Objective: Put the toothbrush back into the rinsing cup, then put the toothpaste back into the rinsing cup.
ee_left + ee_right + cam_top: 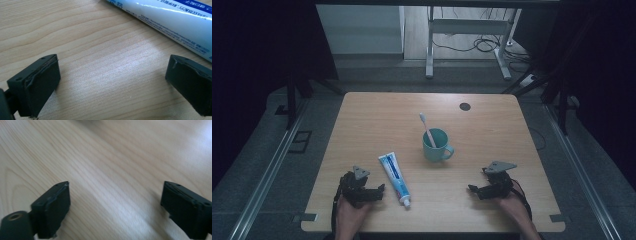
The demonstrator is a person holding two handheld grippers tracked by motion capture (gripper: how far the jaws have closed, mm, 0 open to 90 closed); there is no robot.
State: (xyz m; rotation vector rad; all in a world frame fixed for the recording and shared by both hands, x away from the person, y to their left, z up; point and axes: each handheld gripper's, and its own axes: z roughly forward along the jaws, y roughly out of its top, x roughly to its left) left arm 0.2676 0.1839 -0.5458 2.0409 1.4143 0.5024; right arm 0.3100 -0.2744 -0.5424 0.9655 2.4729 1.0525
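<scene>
Toothpaste tube (394, 179) lies flat on table (492, 125), just left of the cup (436, 146), cap toward the person. Left gripper (373, 192) just beside it, jaws wide apart, empty. Right gripper (475, 189) right of cup, likewise spread. Tube likely light, soft, slick; take mid-body, across the width.

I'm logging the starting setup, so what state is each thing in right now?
Toothpaste: lying flat on the table, cap on, cap end toward the person, not gripped.
Toothbrush: standing tilted in the mug, head up.
Mug: upright, handle to the right.
Left gripper: open, empty, beside the toothpaste.
Right gripper: open, empty, over bare table.
</scene>
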